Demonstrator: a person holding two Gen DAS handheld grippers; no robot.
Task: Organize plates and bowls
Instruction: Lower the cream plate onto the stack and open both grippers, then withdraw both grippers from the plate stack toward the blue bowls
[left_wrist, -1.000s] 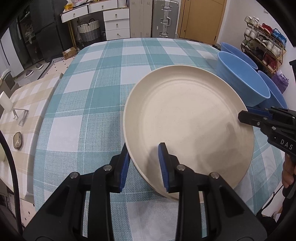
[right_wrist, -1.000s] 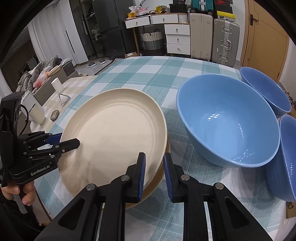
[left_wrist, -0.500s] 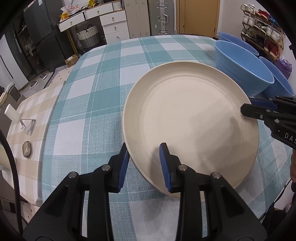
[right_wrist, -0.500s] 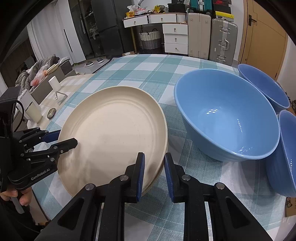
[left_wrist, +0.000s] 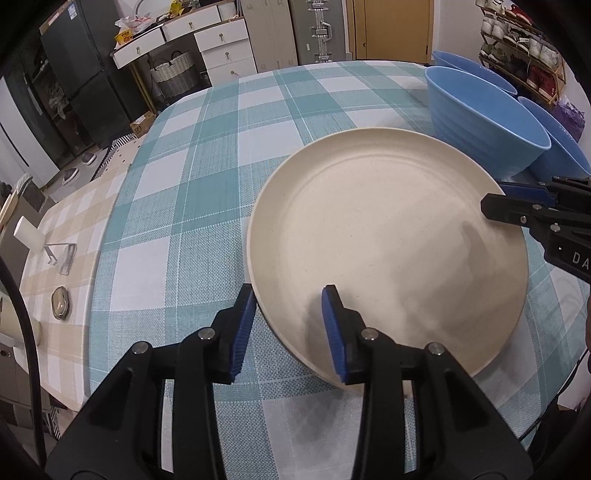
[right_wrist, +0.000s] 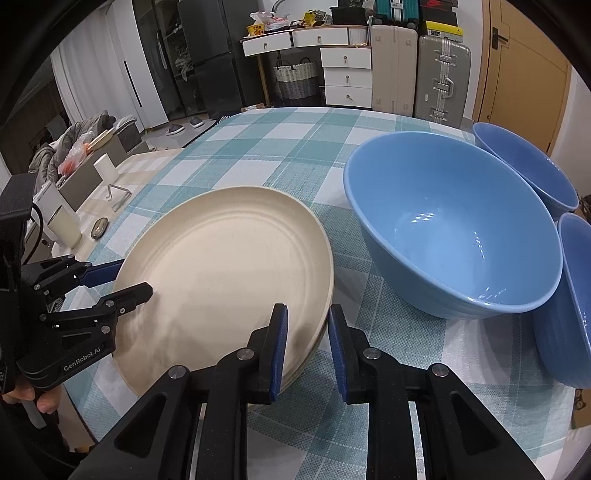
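Note:
A stack of cream plates (left_wrist: 388, 240) lies on the teal checked tablecloth; it also shows in the right wrist view (right_wrist: 229, 266). My left gripper (left_wrist: 288, 325) is open, its jaws astride the plates' near rim. My right gripper (right_wrist: 306, 339) is open, its jaws astride the opposite rim; it shows in the left wrist view (left_wrist: 495, 201). The left gripper shows in the right wrist view (right_wrist: 127, 277). Three blue bowls stand beside the plates: a big one (right_wrist: 450, 229), one behind (right_wrist: 524, 166), one at the right edge (right_wrist: 572, 302).
The tablecloth (left_wrist: 207, 177) covers the table to its rounded left edge. A lower beige checked table (left_wrist: 55, 251) with small items stands to the left. Drawers, a basket and suitcases (right_wrist: 439, 74) stand behind the table.
Both grippers have drawn back a little and the plate stack has sunk flatter onto the table. The jaws of both stand slightly wider around the rim.

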